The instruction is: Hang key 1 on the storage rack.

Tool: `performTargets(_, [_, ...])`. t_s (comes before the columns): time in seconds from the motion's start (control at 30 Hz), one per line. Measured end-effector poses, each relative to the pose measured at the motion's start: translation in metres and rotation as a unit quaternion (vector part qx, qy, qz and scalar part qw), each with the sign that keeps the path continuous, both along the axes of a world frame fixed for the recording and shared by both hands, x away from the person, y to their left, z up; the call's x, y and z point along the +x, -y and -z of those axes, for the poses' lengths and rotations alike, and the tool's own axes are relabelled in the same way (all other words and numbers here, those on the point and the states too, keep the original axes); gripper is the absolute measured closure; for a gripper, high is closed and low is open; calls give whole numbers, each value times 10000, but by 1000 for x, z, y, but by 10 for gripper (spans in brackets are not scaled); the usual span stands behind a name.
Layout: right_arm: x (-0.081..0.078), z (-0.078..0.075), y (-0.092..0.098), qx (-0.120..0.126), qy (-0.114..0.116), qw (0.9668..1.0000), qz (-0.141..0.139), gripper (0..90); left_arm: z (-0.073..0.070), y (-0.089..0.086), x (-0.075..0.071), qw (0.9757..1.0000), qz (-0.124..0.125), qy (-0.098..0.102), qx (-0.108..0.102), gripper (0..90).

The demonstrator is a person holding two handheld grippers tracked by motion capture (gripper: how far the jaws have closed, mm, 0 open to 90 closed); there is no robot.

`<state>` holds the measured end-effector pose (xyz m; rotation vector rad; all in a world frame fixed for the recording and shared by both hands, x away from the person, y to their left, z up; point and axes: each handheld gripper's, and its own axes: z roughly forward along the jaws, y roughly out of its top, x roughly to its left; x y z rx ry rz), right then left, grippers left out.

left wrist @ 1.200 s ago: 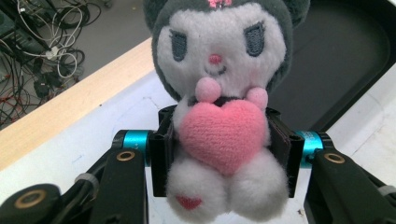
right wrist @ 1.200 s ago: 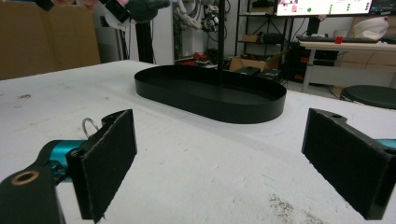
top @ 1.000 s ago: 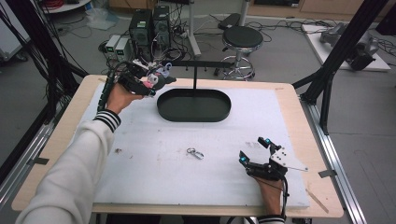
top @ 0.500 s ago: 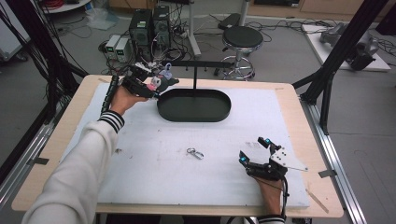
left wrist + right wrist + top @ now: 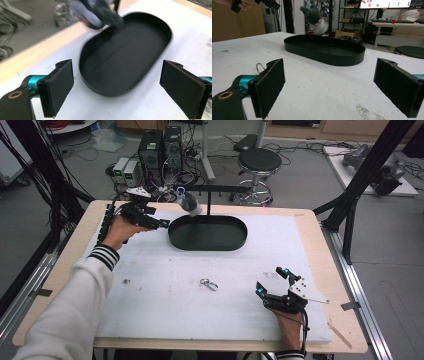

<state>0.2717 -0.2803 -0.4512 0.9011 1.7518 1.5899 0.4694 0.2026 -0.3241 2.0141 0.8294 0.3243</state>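
Observation:
A small grey and white plush toy [image 5: 189, 202] hangs by the left end of the black crossbar [image 5: 220, 187] over the black oval tray [image 5: 207, 247]. It looks blurred in the left gripper view [image 5: 100, 12] and shows far off in the right gripper view [image 5: 315, 16]. My left gripper [image 5: 161, 223] sits just left of the tray [image 5: 100, 90]; its jaws have just been opening and stand open [image 5: 120, 87] with nothing between them. My right gripper [image 5: 271, 281] rests open near the front right of the white mat, aimed at the tray [image 5: 324, 56], its jaws [image 5: 332, 87] bare.
A small metal key clasp [image 5: 209, 284] lies on the white mat [image 5: 150, 310] between the hands, also beside my right gripper's left jaw [image 5: 259, 66]. A thin black post [image 5: 208, 205] rises from the tray's back edge. Behind the table stand computers and a stool.
The left gripper let go of the plush toy and pulled back left and toward the table; its jaws opened. The toy now hangs free by the bar. The right gripper stayed put.

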Motion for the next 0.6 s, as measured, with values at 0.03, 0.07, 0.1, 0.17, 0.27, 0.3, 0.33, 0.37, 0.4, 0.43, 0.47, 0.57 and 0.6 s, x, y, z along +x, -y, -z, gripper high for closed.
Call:
performTargets(0.03, [0, 0, 0, 0, -1, 10000, 0, 95, -1, -3, -6, 9998, -6, 175, -33, 52])
performTargets(0.07, [0, 0, 0, 0, -1, 10000, 0, 95, 0, -6, -11, 9995, -6, 307, -86, 52])
performTargets(0.1, [0, 0, 0, 15, -23, 10000, -4, 95, 0, -9, -16, 9991, -1, 397, -130, 18])
performTargets(0.17, [0, 0, 1, 29, -12, 10000, 10, 95, 1, -17, -29, 9981, 42, 592, -194, 17])
performTargets(0.27, [0, 0, 1, 3, -3, 10000, 2, 95, 4, -30, -48, 9967, 30, 763, -256, 17])
performTargets(0.3, [0, 0, 1, 3, -3, 10000, 2, 95, 5, -34, -54, 9966, 29, 784, -271, 17])
performTargets(0.33, [0, 0, 1, 4, -4, 10000, -7, 95, 7, -38, -60, 9961, 29, 827, -294, 17])
performTargets(0.37, [0, 0, 0, 18, -19, 10000, 3, 95, 8, -43, -66, 9957, 23, 871, -324, 17])
performTargets(0.4, [0, 0, 1, 4, -1, 10000, -4, 95, 9, -47, -72, 9952, -1, 913, -362, 17])
performTargets(0.43, [0, 0, 1, 4, -1, 10000, -4, 95, 11, -50, -78, 9940, -17, 992, -451, 17])
performTargets(0.47, [0, 0, 0, -1, 9, 10000, 0, 95, 12, -53, -82, 9934, -24, 1045, -477, 17])
performTargets(0.57, [0, 0, 0, -6, 26, 10000, 19, 95, 18, -65, -100, 9907, -29, 1225, -595, 17])
performTargets(0.6, [0, 0, 0, -16, 28, 10000, 29, 95, 20, -68, -105, 9900, -48, 1267, -626, 17])
